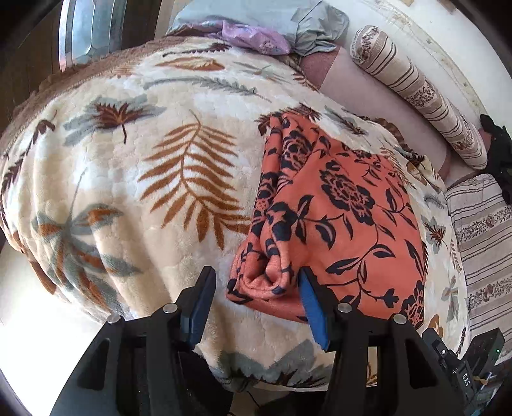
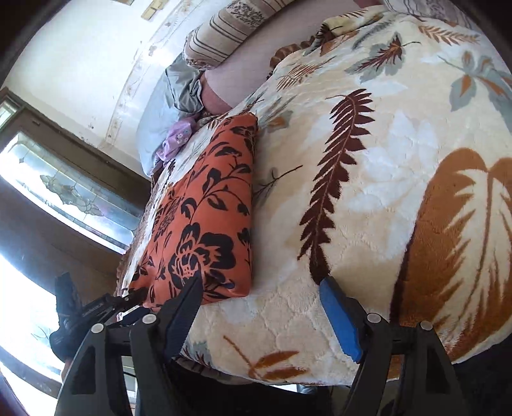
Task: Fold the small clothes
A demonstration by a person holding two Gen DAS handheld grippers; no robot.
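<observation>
An orange cloth with a black flower print (image 1: 336, 217) lies folded into a rough rectangle on a cream blanket with a leaf print (image 1: 153, 179). My left gripper (image 1: 256, 278) is open and empty, its jaws wide on either side of the cloth's near left corner. In the right wrist view the same cloth (image 2: 204, 224) lies to the left. My right gripper (image 2: 260, 283) is open and empty over the blanket (image 2: 368, 192), its left finger (image 2: 185, 307) at the cloth's near right corner. The left gripper (image 2: 128, 299) shows at the cloth's other near corner.
A grey cloth (image 1: 288, 22) and a purple cloth (image 1: 252, 35) lie at the far end of the bed. A striped bolster (image 1: 416, 92) runs along the wall. A striped cushion (image 1: 480, 236) sits at the right. A glass-panelled door (image 2: 70, 195) stands beside the bed.
</observation>
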